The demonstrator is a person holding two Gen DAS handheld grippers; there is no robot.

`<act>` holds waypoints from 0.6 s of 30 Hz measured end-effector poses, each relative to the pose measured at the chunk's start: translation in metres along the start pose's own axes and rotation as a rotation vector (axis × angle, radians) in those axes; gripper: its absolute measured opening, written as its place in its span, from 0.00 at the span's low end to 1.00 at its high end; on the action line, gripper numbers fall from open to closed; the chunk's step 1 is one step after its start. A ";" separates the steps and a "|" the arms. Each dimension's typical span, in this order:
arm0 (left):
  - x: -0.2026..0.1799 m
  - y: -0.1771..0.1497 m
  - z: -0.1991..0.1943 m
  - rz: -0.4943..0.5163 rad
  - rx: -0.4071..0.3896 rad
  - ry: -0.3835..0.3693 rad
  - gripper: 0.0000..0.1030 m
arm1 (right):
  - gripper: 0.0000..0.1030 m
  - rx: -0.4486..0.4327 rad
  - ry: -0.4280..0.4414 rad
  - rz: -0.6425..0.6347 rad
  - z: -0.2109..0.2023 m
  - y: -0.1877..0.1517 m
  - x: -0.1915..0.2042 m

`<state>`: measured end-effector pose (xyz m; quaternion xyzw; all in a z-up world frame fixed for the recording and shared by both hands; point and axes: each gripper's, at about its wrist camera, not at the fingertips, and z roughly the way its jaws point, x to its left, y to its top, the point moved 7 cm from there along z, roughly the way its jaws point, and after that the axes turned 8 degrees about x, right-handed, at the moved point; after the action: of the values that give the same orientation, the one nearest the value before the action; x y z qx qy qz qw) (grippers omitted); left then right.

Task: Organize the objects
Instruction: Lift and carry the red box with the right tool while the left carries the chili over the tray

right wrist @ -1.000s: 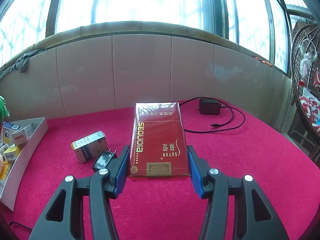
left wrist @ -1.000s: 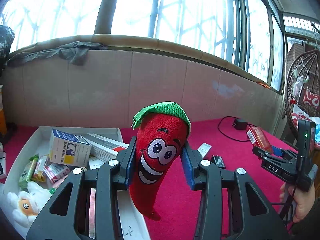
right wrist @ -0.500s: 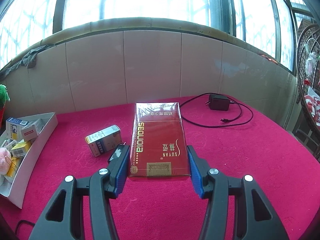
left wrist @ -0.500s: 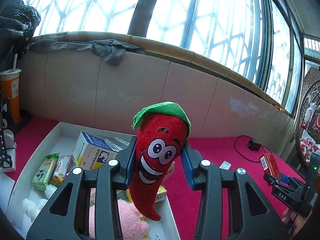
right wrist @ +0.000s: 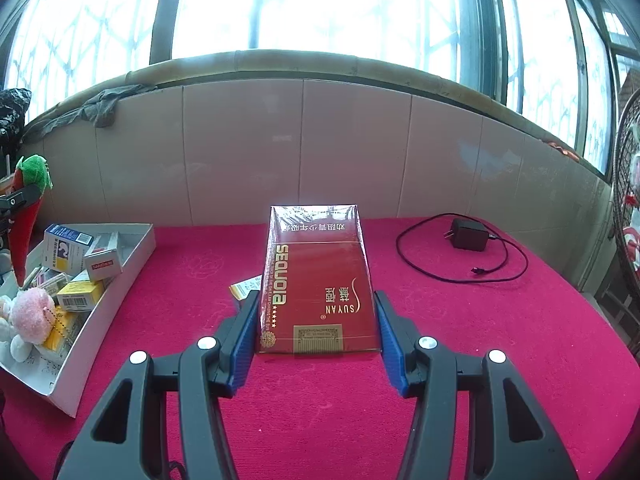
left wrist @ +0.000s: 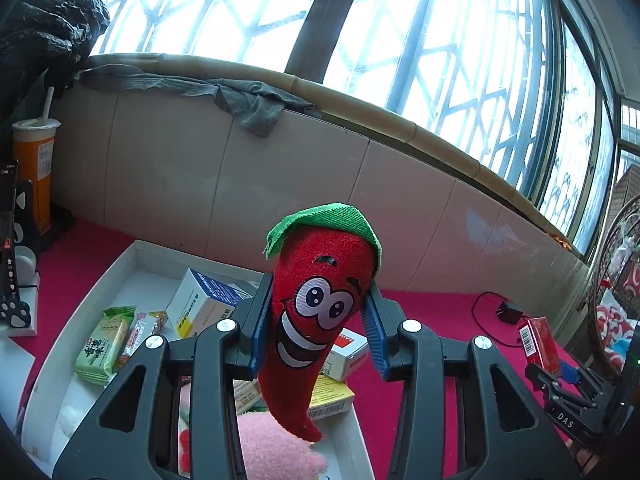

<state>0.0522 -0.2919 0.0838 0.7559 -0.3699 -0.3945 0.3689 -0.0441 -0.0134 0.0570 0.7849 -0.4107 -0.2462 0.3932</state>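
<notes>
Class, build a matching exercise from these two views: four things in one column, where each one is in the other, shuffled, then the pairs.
1. chili plush
2. red carton
3. charger
4. pink plush

A. in the white tray
B. lying on the red cloth, held by nothing
C. in the left tongs
D. in the right tongs

Pairs: 1-C, 2-D, 3-B, 4-A

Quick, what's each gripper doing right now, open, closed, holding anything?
Left gripper: closed on the red chili plush, over the white tray.
Right gripper: closed on the red cigarette carton.
</notes>
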 end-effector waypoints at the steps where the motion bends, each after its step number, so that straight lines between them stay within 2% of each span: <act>1: 0.002 0.000 0.000 -0.006 0.001 0.001 0.39 | 0.53 -0.003 0.003 -0.007 -0.002 0.001 0.004; 18: 0.034 0.010 -0.004 -0.107 -0.014 0.013 0.39 | 0.53 -0.039 0.096 -0.112 -0.029 0.022 0.066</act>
<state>0.0669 -0.3248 0.0827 0.7745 -0.3237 -0.4115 0.3550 0.0021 -0.0651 0.0873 0.8096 -0.3421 -0.2379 0.4134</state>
